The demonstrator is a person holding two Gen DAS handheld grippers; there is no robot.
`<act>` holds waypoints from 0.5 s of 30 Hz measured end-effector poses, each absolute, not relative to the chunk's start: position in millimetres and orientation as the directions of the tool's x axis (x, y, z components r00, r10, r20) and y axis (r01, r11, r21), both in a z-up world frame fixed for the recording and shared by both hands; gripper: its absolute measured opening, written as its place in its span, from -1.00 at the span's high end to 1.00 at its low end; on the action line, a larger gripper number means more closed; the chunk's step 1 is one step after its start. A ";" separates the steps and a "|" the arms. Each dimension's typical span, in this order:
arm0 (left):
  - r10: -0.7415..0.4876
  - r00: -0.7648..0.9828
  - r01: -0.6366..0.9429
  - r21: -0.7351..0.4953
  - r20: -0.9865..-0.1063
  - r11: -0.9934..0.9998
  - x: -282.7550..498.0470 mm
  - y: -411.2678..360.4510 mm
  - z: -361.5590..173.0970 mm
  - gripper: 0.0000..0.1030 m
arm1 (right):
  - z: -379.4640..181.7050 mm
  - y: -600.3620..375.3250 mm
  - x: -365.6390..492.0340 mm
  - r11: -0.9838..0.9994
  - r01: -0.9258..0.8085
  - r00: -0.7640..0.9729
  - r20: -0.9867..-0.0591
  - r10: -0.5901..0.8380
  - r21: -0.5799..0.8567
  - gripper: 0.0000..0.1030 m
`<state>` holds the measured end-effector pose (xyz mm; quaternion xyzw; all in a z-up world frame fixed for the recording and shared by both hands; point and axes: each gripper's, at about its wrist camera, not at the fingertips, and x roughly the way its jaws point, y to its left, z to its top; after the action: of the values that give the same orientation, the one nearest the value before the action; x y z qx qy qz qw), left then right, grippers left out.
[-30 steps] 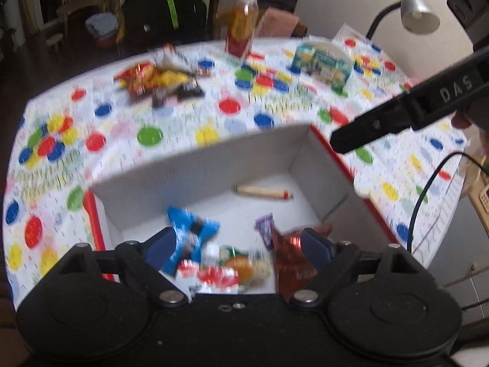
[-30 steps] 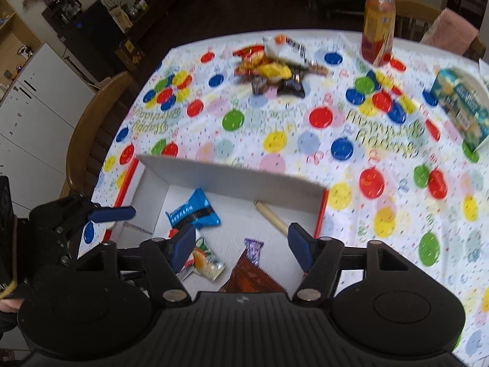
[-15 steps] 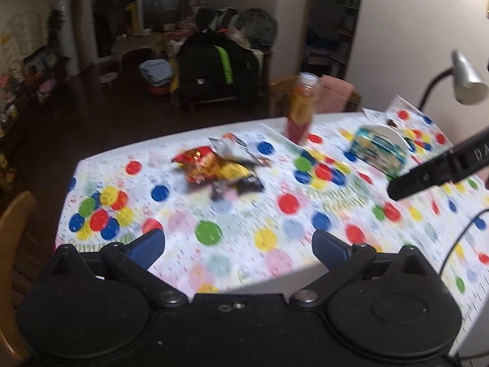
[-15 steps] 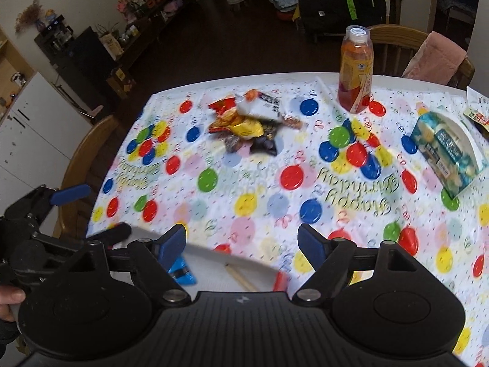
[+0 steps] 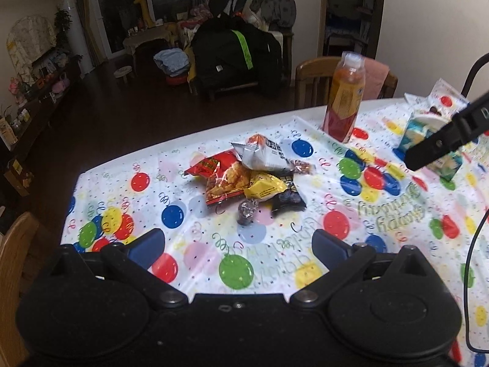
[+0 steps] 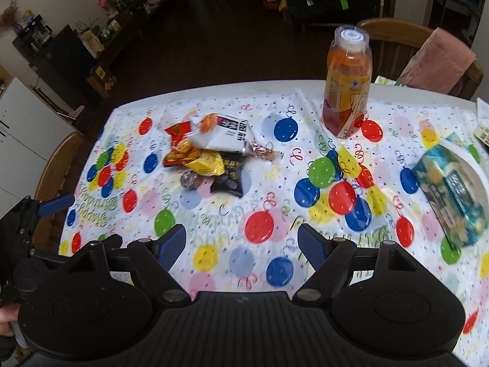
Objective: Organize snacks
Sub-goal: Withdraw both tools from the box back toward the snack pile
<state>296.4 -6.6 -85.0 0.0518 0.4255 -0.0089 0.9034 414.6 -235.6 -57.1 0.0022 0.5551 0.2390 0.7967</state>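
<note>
Nearest the lens, the left gripper hangs spread and empty over the balloon-print tablecloth; the right gripper is likewise wide apart, holding nothing. Ahead of both, well apart from the fingertips, lies the snack pile: a red packet, a yellow packet, a black one, and a white packet on top, with a small dark foil sweet at the near edge. Their labels are too blurred to read. Farther back stands an orange drink bottle. At the right edge a blue-green packet is partly cut off.
</note>
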 end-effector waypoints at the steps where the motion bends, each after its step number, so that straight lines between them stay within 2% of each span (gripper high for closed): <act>1: 0.028 0.634 0.065 0.089 -0.773 0.994 302.5 -7.5 -89.7 -0.99 | -63.2 -233.6 420.8 0.885 -0.379 0.265 -0.884 0.384 0.271 -0.56; 12: 0.021 0.578 0.074 0.078 -0.816 0.994 357.8 -4.4 -136.7 -0.95 | -124.3 -193.4 469.8 0.860 -0.431 0.220 -0.892 0.394 0.273 -0.56; 15: 0.023 0.570 0.087 0.088 -0.821 0.992 371.5 -6.4 -149.2 -0.87 | -142.8 -179.2 478.6 0.861 -0.435 0.217 -0.897 0.386 0.265 -0.56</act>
<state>371.5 -6.4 -149.2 0.0593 0.4634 -0.0182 0.8840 478.6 -179.2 -142.8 -0.0216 0.5677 0.2630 0.7798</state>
